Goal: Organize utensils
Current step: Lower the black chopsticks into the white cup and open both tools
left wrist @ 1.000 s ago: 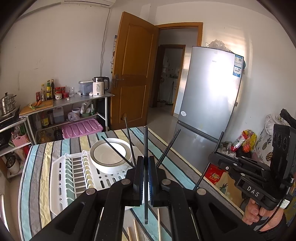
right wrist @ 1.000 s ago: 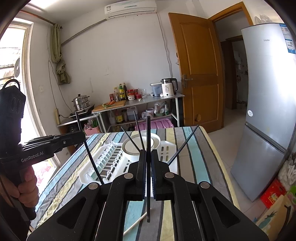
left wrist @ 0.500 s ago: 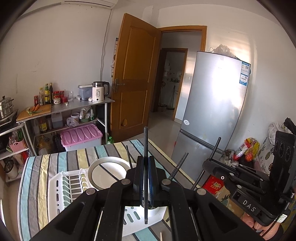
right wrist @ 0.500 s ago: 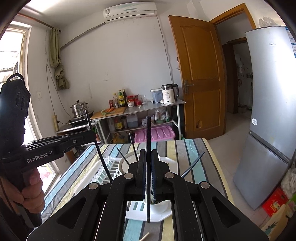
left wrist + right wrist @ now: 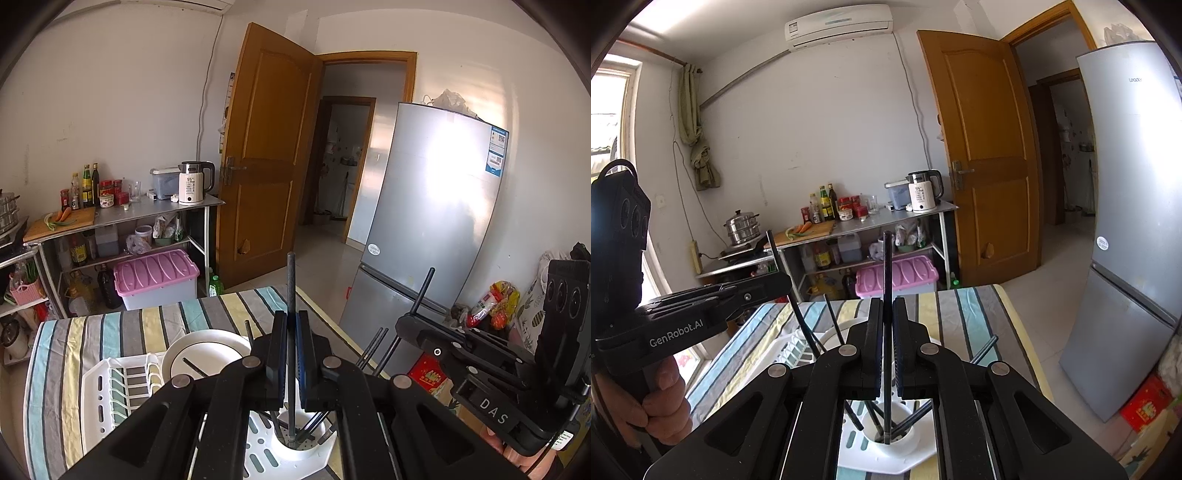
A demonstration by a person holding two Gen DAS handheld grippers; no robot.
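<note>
Left wrist view: the left gripper (image 5: 291, 354) has its jaws pinched on a black chopstick (image 5: 291, 295) that stands upright, its lower tip down inside the white cup (image 5: 301, 439) at the corner of the white rack (image 5: 107, 391). More dark chopsticks lean in that cup. A white bowl (image 5: 207, 354) sits in the rack with one chopstick lying across it. Off to the side the right gripper (image 5: 413, 325) is seen from outside, a chopstick (image 5: 421, 291) sticking up from its tip. Right wrist view: the right gripper (image 5: 885, 343) is also clamped on a chopstick (image 5: 886, 266) — held upright, its lower end in the same cup (image 5: 895, 430) among the leaning sticks. The left gripper (image 5: 775, 284) shows from the side, gripped by a hand (image 5: 653, 402), a chopstick (image 5: 774, 251) in its tip. Rack and cup stand on a striped cloth (image 5: 74, 332) over the table; a fridge (image 5: 428, 229) and wooden door (image 5: 266, 155) lie beyond.
</note>
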